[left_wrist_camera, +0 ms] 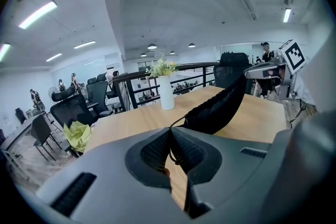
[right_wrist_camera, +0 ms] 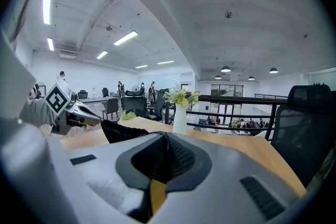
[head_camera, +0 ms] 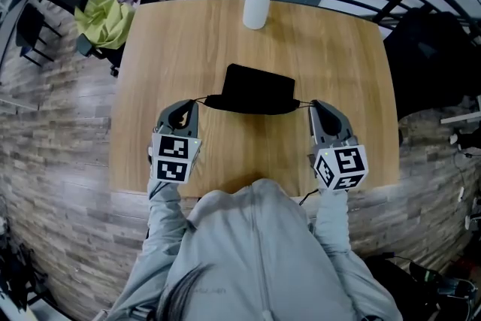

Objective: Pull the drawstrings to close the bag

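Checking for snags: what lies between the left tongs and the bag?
Only the black drawstring, pinched in the left tongs, spans the short gap to the bag above bare table; head view and left gripper view show it.

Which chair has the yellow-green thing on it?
The black chair right beside the table's far left corner holds the yellow-green bundle; the other chairs stand farther from the table.

Light: even brightness is given by long white ceiling strip lamps [left_wrist_camera: 39, 14].
Shadows: only soft ones are cast on the pale wooden tabletop [head_camera: 188, 49].
Edges: strong fisheye bending and black corners are seen.
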A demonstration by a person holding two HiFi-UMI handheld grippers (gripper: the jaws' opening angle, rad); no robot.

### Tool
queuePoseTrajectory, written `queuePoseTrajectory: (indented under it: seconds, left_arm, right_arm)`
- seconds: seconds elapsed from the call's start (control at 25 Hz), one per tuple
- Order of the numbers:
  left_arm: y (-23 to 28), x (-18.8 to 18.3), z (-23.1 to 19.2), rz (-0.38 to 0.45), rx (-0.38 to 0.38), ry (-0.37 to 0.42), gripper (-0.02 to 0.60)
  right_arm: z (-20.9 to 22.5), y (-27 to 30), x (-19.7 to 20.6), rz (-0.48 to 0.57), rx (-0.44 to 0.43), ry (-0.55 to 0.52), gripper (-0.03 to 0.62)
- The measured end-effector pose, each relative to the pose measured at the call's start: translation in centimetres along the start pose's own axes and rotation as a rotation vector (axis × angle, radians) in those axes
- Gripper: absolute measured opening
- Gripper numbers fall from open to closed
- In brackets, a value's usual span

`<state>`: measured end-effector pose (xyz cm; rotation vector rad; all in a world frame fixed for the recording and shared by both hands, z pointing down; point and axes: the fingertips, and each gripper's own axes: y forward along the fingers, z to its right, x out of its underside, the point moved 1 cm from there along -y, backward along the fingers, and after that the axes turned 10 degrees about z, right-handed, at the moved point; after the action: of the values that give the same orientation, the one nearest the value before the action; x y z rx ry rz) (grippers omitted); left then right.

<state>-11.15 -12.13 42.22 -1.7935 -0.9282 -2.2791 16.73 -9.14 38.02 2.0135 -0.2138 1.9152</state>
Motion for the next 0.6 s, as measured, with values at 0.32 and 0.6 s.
queuePoseTrajectory:
  seconds: [0.32, 0.6]
  left_arm:
    - [-0.4, 0.8, -0.8, -0.008, -0.012, -0.020, 0.026]
    - [-0.6, 1.8, -1.5, -0.023, -0.031, -0.029, 0.026]
  right_arm:
    - [1.2, -0.6, -0.1, 0.034, 0.038, 0.139, 0.021]
    - [2.5, -0.8, 0.1, 0.052, 0.103, 0.173, 0.020]
